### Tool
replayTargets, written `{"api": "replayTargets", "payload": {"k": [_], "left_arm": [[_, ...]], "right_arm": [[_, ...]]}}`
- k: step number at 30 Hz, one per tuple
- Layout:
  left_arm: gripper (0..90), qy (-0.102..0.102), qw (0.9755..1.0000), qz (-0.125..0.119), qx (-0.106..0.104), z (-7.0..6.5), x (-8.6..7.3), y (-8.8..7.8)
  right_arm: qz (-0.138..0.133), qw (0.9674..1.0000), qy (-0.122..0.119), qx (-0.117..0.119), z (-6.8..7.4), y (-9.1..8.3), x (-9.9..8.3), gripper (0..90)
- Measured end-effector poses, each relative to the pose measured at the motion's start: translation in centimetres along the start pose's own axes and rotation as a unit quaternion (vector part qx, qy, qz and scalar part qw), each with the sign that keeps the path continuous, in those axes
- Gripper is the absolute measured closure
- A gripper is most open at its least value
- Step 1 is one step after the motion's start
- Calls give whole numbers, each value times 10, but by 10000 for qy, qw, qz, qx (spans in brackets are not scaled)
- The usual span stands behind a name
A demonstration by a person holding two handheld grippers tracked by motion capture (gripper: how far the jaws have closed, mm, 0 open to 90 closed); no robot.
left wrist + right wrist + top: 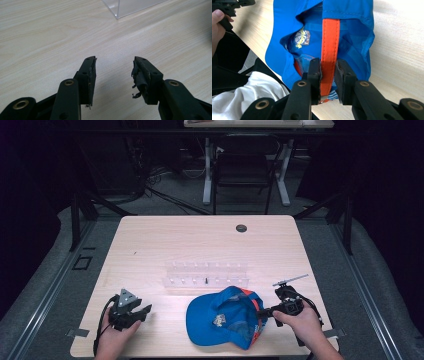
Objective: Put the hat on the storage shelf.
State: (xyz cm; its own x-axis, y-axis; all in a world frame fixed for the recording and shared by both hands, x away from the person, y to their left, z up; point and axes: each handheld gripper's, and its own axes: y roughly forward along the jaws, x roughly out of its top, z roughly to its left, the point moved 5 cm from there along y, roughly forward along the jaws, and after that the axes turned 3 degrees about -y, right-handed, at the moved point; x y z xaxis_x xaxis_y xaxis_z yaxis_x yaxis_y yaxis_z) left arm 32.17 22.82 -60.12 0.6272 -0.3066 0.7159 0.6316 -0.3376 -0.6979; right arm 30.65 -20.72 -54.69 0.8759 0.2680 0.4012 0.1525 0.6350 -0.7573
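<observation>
— Black jaws of the right gripper (pixel 327 72) were seen at the bottom of the right gripper view, closed on the orange strap (pixel 330 45) of the blue cap (pixel 225 316). Where was the cap found?

— At the lower middle of the high view, lying on the bench (pixel 165 240), below a clear rack (pixel 205 274).

— And the left gripper (pixel 113 75)?

— Held wide apart, nothing between its jaws, at the lower left.

— How would the cap be judged?

— Light, soft and floppy; the strap or the stiffer brim would be best gripped.
</observation>
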Motion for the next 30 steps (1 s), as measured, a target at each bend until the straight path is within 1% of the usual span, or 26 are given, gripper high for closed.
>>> {"api": "replayTargets", "payload": {"k": [1, 2, 3, 5, 7, 9, 11, 13, 14, 16, 17, 19, 21, 23, 24, 25, 26, 27, 28, 29, 30], "left_arm": [[536, -2, 10000, 1, 1, 0, 0, 0], [536, -3, 10000, 1, 2, 0, 0, 0], [536, 2, 10000, 4, 3, 0, 0, 0], [536, 4, 10000, 10, 3, 0, 0, 0], [536, 8, 10000, 9, -4, 0, 0, 0], [536, 7, 10000, 6, -2, 0, 0, 0], [536, 3, 10000, 8, 1, 0, 0, 0], [535, 6, 10000, 11, 1, 0, 0, 0], [536, 5, 10000, 11, 1, 0, 0, 0], [535, 7, 10000, 12, 2, 0, 0, 0], [535, 1, 10000, 7, 0, 0, 0, 0], [535, 4, 10000, 12, 2, 0, 0, 0], [536, 3, 10000, 6, -2, 0, 0, 0], [536, 3, 10000, 3, 1, 0, 0, 0], [536, 5, 10000, 6, 2, 0, 0, 0], [535, 5, 10000, 6, 2, 0, 0, 0], [536, 3, 10000, 6, -1, 0, 0, 0], [535, 3, 10000, 4, -1, 0, 0, 0], [536, 2, 10000, 4, 0, 0, 0, 0], [536, 2, 10000, 4, 0, 0, 0, 0], [536, 3, 10000, -3, -2, 0, 0, 0]], "right_arm": [[-126, 9999, 94, 4, 2, 0, 1, 759], [-107, 9999, 92, 5, 3, -1, 2, 764], [-28, 10000, -15, 17, 2, -2, 2, 768], [-4, 10000, -39, -2, 3, -2, 3, 768], [-13, 10000, -12, 6, 5, -2, 4, 768], [-59, 10000, 65, 6, 6, -2, 6, 769], [-21, 9999, 132, -23, 7, -3, 7, 771], [-20, 9999, 129, -56, 8, -4, 9, 773], [-40, 9999, 131, -27, 9, -4, 10, 773], [-38, 9998, 170, -16, 11, -7, 12, 774], [31, 9999, 167, -25, 12, -9, 13, 774], [-11, 9997, 263, -3, 15, -12, 15, 774], [64, 9995, 321, 38, 17, -16, 18, 775], [76, 9992, 396, 19, 20, -20, 20, 775], [54, 9993, 381, 25, 22, -22, 22, 775], [128, 9993, 354, 29, 23, -25, 24, 776], [125, 9991, 414, 6, 25, -26, 25, 775], [154, 9984, 547, 10, 27, -28, 25, 776], [234, 9986, 480, 38, 28, -31, 27, 776], [234, 9986, 480, 38, 28, -31, 27, 776], [237, 9980, 576, 48, 33, -36, 30, 776]]}}
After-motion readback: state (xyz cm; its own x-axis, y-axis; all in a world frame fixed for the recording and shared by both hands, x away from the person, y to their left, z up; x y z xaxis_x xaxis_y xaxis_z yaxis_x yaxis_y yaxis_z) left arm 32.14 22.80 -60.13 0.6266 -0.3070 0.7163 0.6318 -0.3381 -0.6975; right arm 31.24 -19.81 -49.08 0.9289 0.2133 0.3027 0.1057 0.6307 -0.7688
